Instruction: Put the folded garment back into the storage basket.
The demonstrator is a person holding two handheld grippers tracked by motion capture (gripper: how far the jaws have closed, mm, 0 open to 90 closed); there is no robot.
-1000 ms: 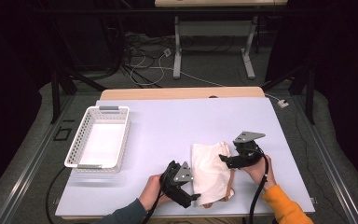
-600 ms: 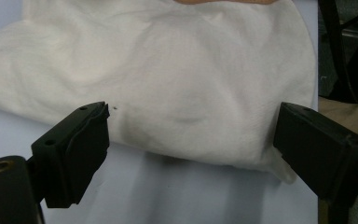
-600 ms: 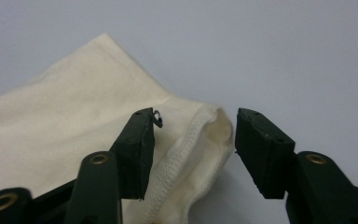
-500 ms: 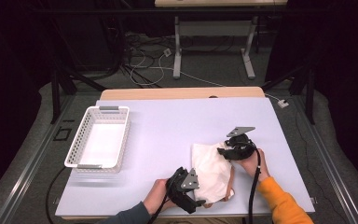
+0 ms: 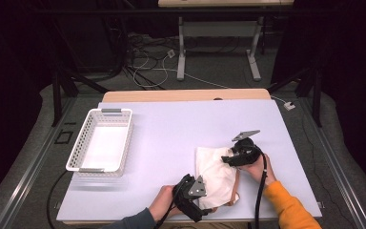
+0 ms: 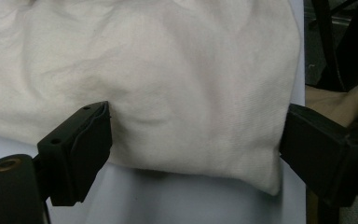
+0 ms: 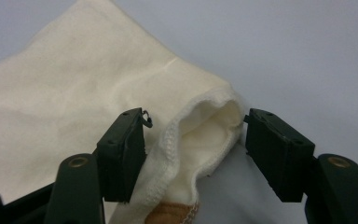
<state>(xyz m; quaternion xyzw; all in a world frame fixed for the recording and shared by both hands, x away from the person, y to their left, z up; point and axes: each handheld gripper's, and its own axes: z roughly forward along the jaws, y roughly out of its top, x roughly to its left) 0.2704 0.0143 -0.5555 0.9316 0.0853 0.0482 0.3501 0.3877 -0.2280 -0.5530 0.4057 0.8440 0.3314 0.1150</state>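
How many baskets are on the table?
1: a white basket at the table's left side, apart from the cream cloth near the front edge.

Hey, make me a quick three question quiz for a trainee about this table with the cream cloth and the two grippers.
1. True or false: the cream cloth lies inside the white basket.
2. Which gripper has the cloth's hemmed opening between its jaws: A) left gripper, B) right gripper?
3. Fill in: the basket stands to the ____ of the cloth in the high view.

Key:
1. False; it lies on the table, and the basket is empty.
2. B; its jaws stand apart around the opening, having just been opening.
3. Left.
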